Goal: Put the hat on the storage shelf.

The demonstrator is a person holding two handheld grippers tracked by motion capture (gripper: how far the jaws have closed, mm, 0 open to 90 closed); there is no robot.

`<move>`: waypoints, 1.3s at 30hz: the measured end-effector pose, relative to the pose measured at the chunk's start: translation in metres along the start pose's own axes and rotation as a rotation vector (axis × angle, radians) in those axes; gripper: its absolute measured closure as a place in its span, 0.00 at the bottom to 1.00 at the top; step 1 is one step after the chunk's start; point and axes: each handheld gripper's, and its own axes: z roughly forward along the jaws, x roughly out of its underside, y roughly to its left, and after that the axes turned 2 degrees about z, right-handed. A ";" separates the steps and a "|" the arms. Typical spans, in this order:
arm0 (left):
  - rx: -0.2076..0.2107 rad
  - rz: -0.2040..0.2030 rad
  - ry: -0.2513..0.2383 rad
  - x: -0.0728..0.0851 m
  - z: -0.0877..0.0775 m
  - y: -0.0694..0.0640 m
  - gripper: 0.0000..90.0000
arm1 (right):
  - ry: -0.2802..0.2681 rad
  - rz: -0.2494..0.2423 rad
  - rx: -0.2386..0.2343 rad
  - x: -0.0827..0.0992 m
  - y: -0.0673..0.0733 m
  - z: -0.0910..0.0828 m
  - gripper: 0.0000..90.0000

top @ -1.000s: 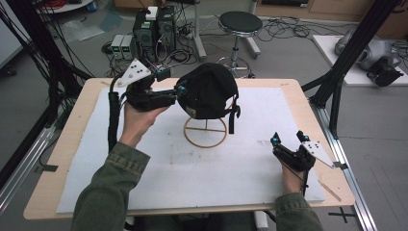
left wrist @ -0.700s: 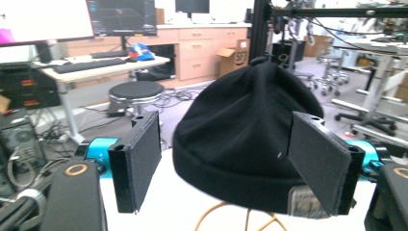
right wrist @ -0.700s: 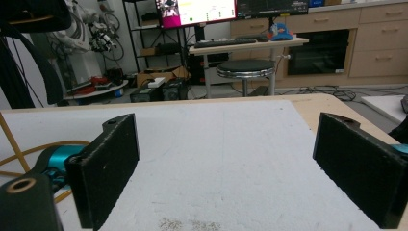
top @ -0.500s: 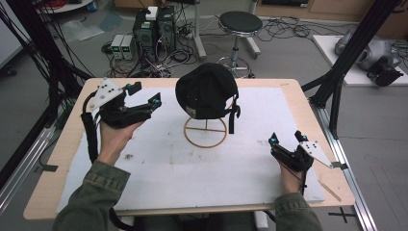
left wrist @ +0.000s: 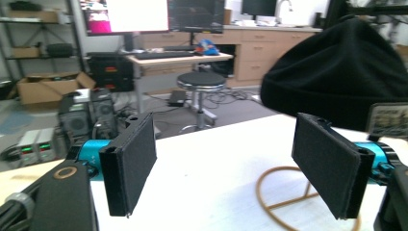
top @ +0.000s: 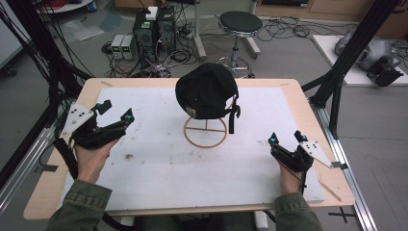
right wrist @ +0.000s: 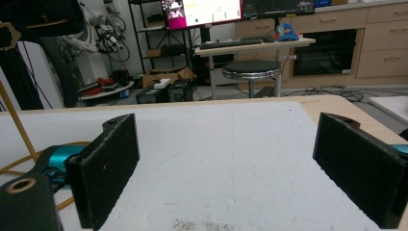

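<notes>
White sheet covers the wooden table in front of you. Your left gripper sits at the sheet's left edge, jaws spread wide with nothing between them. Your right gripper rests near the right edge, jaws likewise spread and empty. Farther out, between and beyond them, a black cap sits on a gold wire stand at the middle of the table. Past the table, a round stool stands on the floor.
</notes>
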 end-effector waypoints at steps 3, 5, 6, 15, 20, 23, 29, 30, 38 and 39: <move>-0.049 0.001 -0.008 0.009 -0.007 0.006 0.27 | 0.000 -0.006 0.000 0.000 0.000 0.001 0.09; -0.075 -0.008 -0.011 0.015 -0.011 0.010 0.27 | 0.001 -0.008 0.000 0.000 0.000 0.001 0.09; -0.090 -0.011 -0.011 0.018 -0.013 0.012 0.27 | 0.000 -0.005 0.001 0.000 0.000 0.001 0.09; -0.201 0.009 -0.040 0.052 -0.036 0.018 0.26 | -0.002 0.013 0.007 0.000 -0.002 -0.001 0.09; -0.274 0.017 -0.067 0.065 -0.045 0.022 0.24 | 0.001 0.012 0.007 0.000 -0.002 0.000 0.09; -0.316 0.024 -0.078 0.077 -0.050 0.025 0.23 | 0.002 0.015 0.009 0.000 -0.002 0.000 0.09; -0.371 0.018 -0.073 0.106 -0.058 0.034 0.23 | 0.003 0.009 0.013 0.001 -0.003 0.000 0.09; -0.379 0.016 -0.073 0.110 -0.058 0.036 0.23 | 0.002 0.008 0.013 0.001 -0.002 0.000 0.09; -0.401 0.071 -0.083 0.128 -0.056 0.036 0.23 | -0.020 -0.017 0.041 0.003 0.000 -0.008 0.09; -0.400 0.083 -0.083 0.129 -0.056 0.035 0.23 | -0.023 -0.022 0.045 0.004 0.000 -0.009 0.09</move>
